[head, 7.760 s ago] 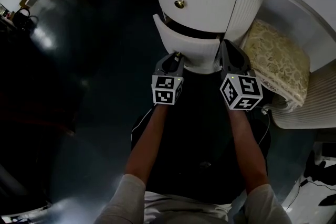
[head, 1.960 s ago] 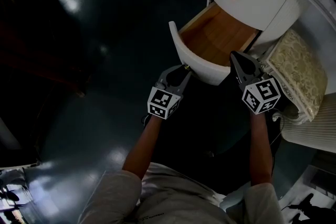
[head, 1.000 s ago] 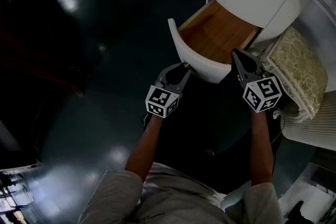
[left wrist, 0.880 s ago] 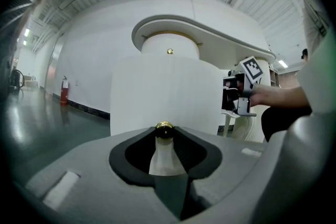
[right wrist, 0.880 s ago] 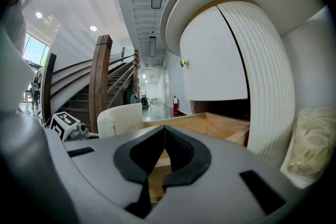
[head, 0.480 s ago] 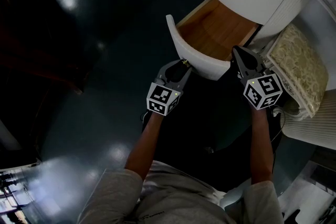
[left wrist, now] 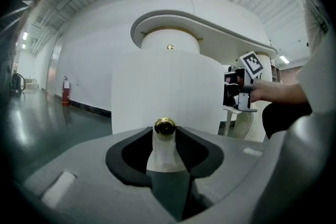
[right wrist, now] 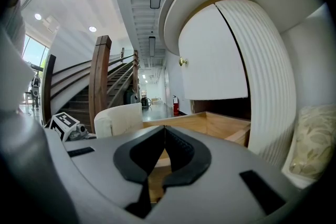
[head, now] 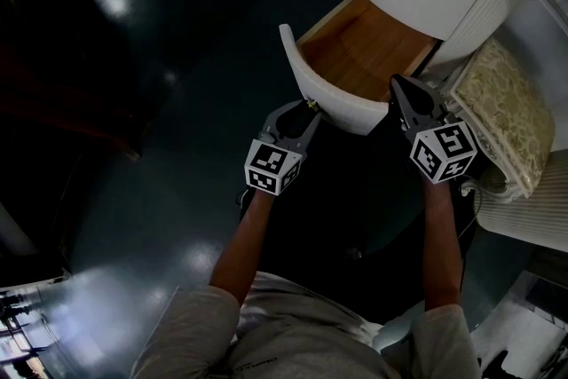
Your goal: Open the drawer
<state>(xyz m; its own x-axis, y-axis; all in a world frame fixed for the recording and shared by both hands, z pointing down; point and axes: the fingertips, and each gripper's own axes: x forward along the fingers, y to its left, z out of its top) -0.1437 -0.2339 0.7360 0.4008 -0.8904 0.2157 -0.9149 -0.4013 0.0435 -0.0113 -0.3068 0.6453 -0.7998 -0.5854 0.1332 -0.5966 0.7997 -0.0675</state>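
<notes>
Brass knob (left wrist: 165, 126) of pulled-out drawer (head: 321, 93) sits between left gripper (left wrist: 164, 132) fingers, just opening, ungripped; right gripper (right wrist: 164, 128) fingers together.

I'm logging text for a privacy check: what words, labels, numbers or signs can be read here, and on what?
No readable text in any view.
Left marker cube and right marker cube: black-and-white square patterns only, no letters.
Fire extinguisher: any label too small to read.
Drawer: plain white front, no print.
</notes>
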